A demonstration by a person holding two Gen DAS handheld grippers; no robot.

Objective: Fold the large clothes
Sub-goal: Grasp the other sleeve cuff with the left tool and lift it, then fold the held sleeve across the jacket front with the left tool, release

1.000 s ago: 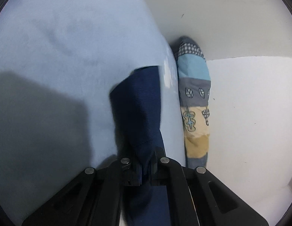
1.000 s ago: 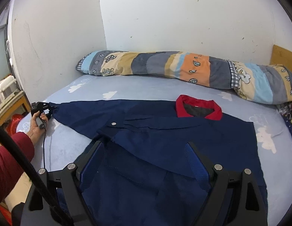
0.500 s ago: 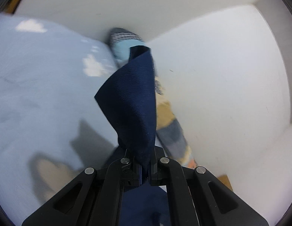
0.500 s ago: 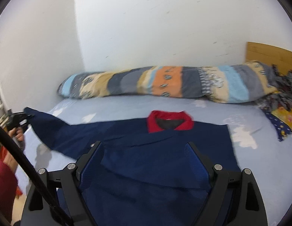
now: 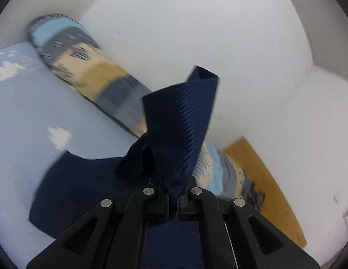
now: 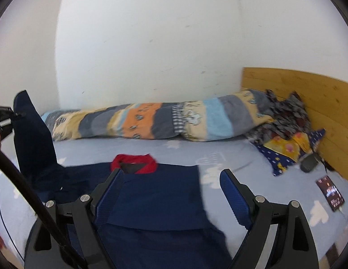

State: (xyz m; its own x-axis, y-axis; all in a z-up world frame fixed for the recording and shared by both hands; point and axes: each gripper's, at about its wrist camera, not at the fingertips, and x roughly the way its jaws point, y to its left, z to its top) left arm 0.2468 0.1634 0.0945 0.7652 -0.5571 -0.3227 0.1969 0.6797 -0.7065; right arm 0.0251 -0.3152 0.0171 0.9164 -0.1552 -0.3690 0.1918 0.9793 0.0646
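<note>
Ribbed navy sleeve (image 5: 178, 123), pinched, twisted cone

The navy shirt's (image 6: 151, 201) lower hem is cut off below.

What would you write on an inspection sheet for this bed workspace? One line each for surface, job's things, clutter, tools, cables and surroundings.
Surface: bed with a light blue cloud-print sheet.
Job's things: navy garment with a red collar lies flat on the sheet; its sleeve is lifted off the bed.
Clutter: long patchwork bolster along the wall; heap of patterned cloth by the headboard; a phone-like device on the sheet.
Tools: left tool shut on the sleeve end; right tool open above the garment, holding nothing.
Cables: a black cable crosses the right wrist view.
Surroundings: white walls; wooden headboard.
</note>
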